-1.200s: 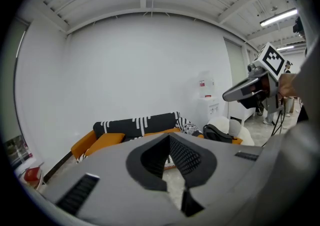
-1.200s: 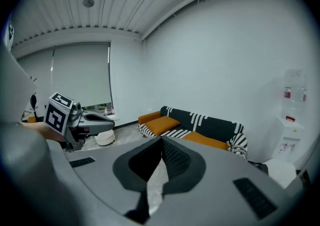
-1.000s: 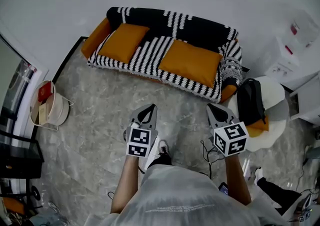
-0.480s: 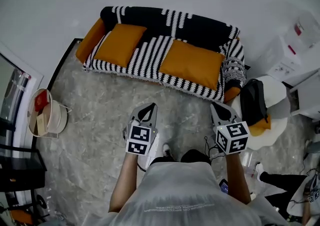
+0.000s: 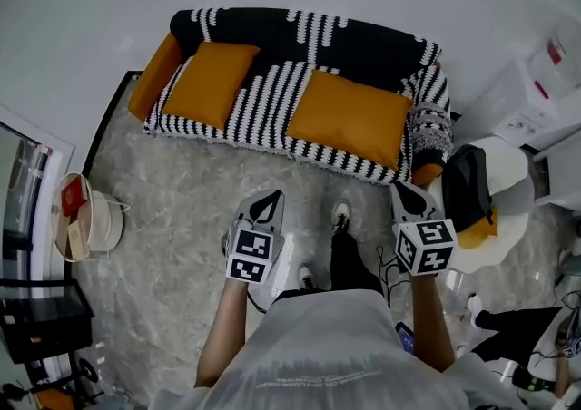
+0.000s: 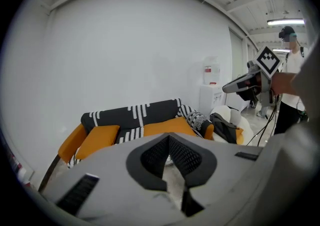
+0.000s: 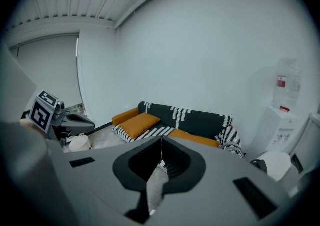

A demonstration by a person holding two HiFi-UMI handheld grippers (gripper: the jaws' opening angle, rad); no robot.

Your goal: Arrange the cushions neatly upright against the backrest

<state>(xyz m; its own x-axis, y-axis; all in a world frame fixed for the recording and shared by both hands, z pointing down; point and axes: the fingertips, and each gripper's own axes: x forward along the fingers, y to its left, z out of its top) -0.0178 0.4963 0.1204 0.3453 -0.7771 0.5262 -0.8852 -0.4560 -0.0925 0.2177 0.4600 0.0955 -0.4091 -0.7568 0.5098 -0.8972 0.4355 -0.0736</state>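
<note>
Orange, the smaller cushion [image 5: 211, 82] and larger cushion [image 5: 349, 118] lie flat on the striped sofa [image 5: 309, 36] against the white wall [image 5: 91, 0], with the left gripper [image 5: 266, 203] and right gripper [image 5: 408, 196] over marbled floor [image 5: 172, 209], jaws closed and empty, and the person's torso [image 5: 318, 354] hiding nearer floor.

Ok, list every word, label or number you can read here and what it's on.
Nothing here reads as text.
Left gripper and right gripper cubes: square marker patterns, no letters.
Water dispenser, red labels: too small to read.
Shirt, faint print: too blurred to read.
</note>
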